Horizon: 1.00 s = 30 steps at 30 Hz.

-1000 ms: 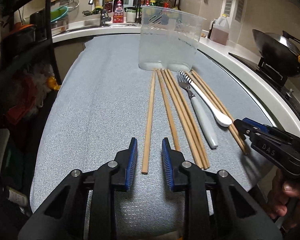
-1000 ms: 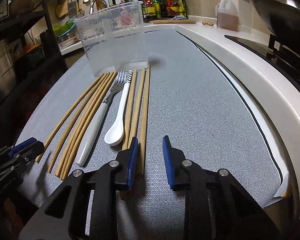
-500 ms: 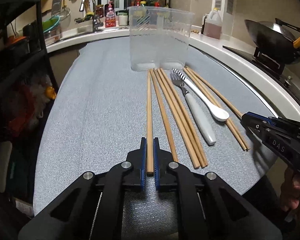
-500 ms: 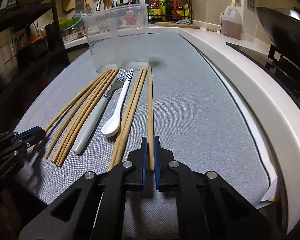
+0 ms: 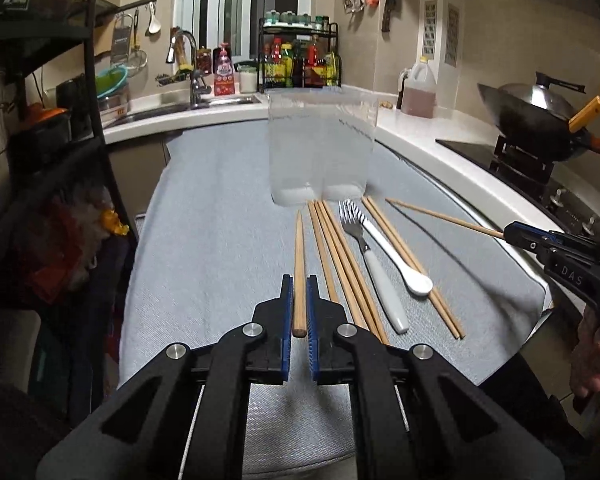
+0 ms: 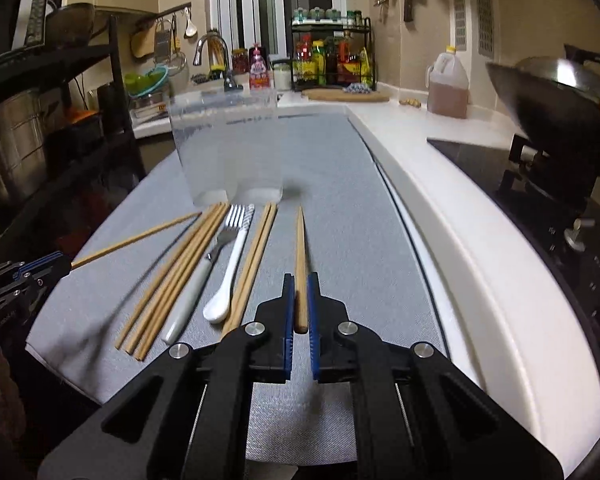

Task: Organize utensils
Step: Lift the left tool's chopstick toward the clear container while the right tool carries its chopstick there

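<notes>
My left gripper (image 5: pixel 299 284) is shut on the thick end of a wooden chopstick (image 5: pixel 299 256), held off the grey mat and pointing at the clear plastic container (image 5: pixel 322 148). My right gripper (image 6: pixel 299 282) is shut on another chopstick (image 6: pixel 300 252), also lifted; it shows in the left wrist view as a slanted chopstick (image 5: pixel 444 216) in the right gripper (image 5: pixel 510 234). Between them on the mat (image 5: pixel 212 232) lie several chopsticks (image 5: pixel 344 264), a white-handled fork (image 5: pixel 374 272) and a white spoon (image 5: pixel 396 256). The container (image 6: pixel 226 148) stands upright just beyond their tips.
A white counter (image 6: pixel 440 200) runs along the mat's right side, with a stove and black wok (image 5: pixel 536 120). A black shelf rack (image 5: pixel 60 128) stands at the left. Sink and faucet (image 5: pixel 192 72), a spice rack (image 5: pixel 300 60) and an oil jug (image 5: pixel 418 88) line the back.
Both grippers closed on the outermost chopsticks, one each, then rose. Each held chopstick is now off the mat, angled away from the row of utensils.
</notes>
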Available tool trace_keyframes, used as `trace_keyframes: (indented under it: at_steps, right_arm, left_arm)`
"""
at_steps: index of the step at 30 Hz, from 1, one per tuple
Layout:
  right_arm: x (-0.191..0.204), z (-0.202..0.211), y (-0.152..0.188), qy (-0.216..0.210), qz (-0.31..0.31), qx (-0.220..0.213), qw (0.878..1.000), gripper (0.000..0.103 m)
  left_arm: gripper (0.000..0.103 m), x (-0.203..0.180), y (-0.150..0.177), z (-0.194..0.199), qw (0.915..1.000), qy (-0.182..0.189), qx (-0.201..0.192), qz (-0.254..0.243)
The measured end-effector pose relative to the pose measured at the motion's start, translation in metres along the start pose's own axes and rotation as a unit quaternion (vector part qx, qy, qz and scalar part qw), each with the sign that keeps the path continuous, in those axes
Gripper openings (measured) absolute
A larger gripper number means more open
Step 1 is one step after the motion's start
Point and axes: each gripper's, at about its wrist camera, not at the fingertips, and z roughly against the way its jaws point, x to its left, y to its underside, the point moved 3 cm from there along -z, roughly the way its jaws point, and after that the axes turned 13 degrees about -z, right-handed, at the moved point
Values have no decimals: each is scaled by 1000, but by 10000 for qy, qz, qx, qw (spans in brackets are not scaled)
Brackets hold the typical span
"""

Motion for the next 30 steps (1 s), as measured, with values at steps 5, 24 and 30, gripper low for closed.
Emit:
trace_keyframes:
  at_steps: [5,24,30]
  right_arm:
    - [4,20,-24,-143,37,-330,9993,6]
    - [27,30,-101,-545,-149,-421,9975,6]
    - [32,23,-128,-612,-334,-275,9972,6]
  left_arm:
    - [6,12,-20,12,9996,-76,-254,-16]
    - [6,60,-99,22,9982,-78,-575,166]
    - [6,69,-122,12,9991,26,-324,289]
